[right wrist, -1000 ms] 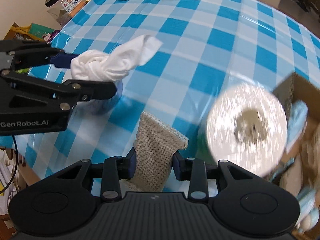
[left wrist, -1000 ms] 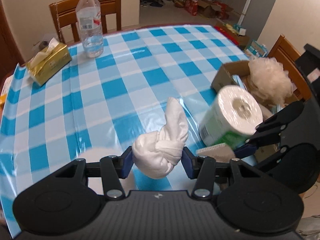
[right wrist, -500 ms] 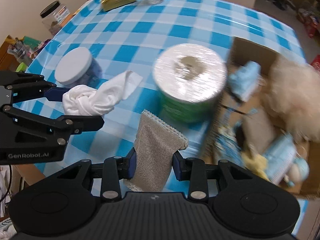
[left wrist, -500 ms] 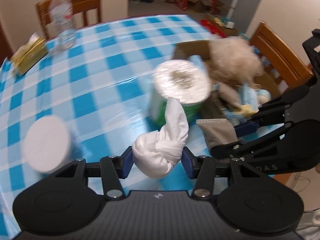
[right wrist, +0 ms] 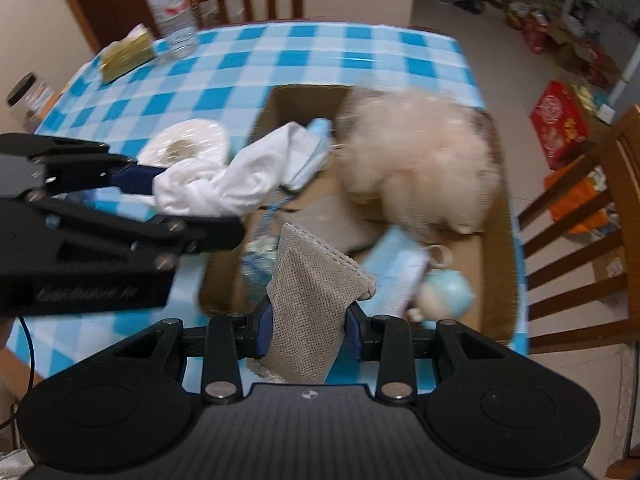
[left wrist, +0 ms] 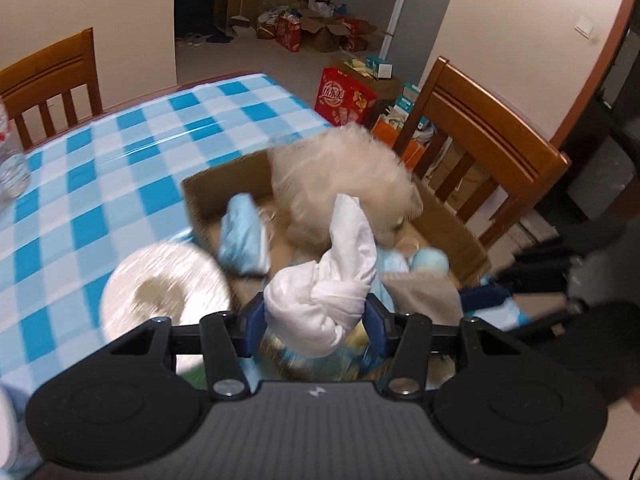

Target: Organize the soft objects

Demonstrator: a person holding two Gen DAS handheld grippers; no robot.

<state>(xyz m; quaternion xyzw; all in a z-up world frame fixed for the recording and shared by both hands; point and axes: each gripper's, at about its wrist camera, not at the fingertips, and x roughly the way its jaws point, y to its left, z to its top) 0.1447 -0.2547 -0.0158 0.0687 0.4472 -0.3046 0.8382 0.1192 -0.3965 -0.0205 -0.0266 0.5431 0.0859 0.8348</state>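
Note:
My left gripper (left wrist: 316,322) is shut on a knotted white cloth (left wrist: 324,284) and holds it over the near edge of the cardboard box (left wrist: 452,220). In the right wrist view the same white cloth (right wrist: 216,184) hangs at the box's left side. My right gripper (right wrist: 307,326) is shut on a beige mesh cloth (right wrist: 312,300), held above the box's (right wrist: 304,98) near part. Inside the box lie a fluffy cream ball (right wrist: 420,160), light-blue cloths (right wrist: 396,268) and a small blue-capped doll (right wrist: 444,292).
A wrapped paper roll (left wrist: 160,292) stands on the blue checked tablecloth (left wrist: 100,168) left of the box. A water bottle (right wrist: 172,16) and a gold tissue pack (right wrist: 124,54) sit at the far side. Wooden chairs (left wrist: 480,152) stand close to the table's edges.
Both grippers have swept from over the open tablecloth and past the paper roll to above the cardboard box, each still holding its cloth.

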